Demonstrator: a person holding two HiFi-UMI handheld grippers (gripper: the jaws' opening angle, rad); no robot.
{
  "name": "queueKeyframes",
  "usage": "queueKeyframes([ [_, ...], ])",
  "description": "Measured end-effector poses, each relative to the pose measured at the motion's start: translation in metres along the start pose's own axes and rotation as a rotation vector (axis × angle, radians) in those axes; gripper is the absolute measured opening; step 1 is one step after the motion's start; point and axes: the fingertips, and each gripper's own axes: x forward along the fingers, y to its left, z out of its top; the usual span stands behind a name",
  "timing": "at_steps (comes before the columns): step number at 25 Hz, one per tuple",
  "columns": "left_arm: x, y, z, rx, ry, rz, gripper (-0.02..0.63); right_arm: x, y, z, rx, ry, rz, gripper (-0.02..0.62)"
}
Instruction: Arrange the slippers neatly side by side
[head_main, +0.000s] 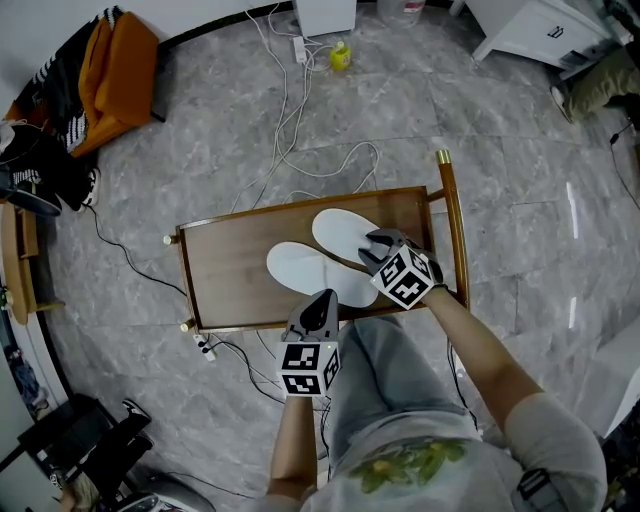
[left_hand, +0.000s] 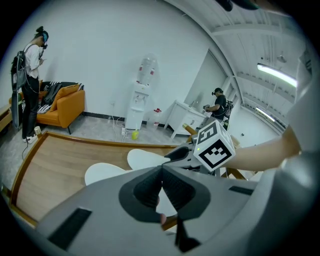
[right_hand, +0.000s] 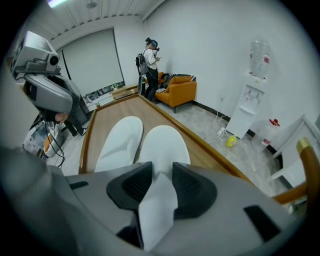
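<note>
The right tool (right_hand: 161, 175) pinches the heel edge of the far slipper (head_main: 342, 232), white like its twin, the near slipper (head_main: 298, 268). The two lie touching, side by side, on the rimmed wooden worktop (head_main: 230, 270). The left tool (left_hand: 161, 176) hangs by the near slipper's heel, jaws together and empty.

headcount for this one
two slippers (head_main: 298, 268), one wooden table (head_main: 230, 275), two grippers (left gripper (head_main: 322, 300), right gripper (head_main: 376, 243)), one orange sofa (head_main: 120, 75), one water dispenser (left_hand: 140, 100), one yellow bottle (head_main: 340, 56)
</note>
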Motion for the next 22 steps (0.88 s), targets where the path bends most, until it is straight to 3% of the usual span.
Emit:
queueKeyframes([
  [6,-0.002,0.004,-0.002,-0.008,0.006,0.008,0.015,0.0,0.002,0.0,0.032,0.002,-0.017,0.058],
  [12,0.002,0.005,-0.006,-0.011,0.012,0.009,0.015,-0.002,-0.002,0.0,0.17,-0.024,-0.027,0.048],
  [22,0.005,0.001,-0.009,0.006,0.024,-0.007,0.015,-0.018,-0.018,-0.006,0.396,-0.061,-0.118,0.048],
])
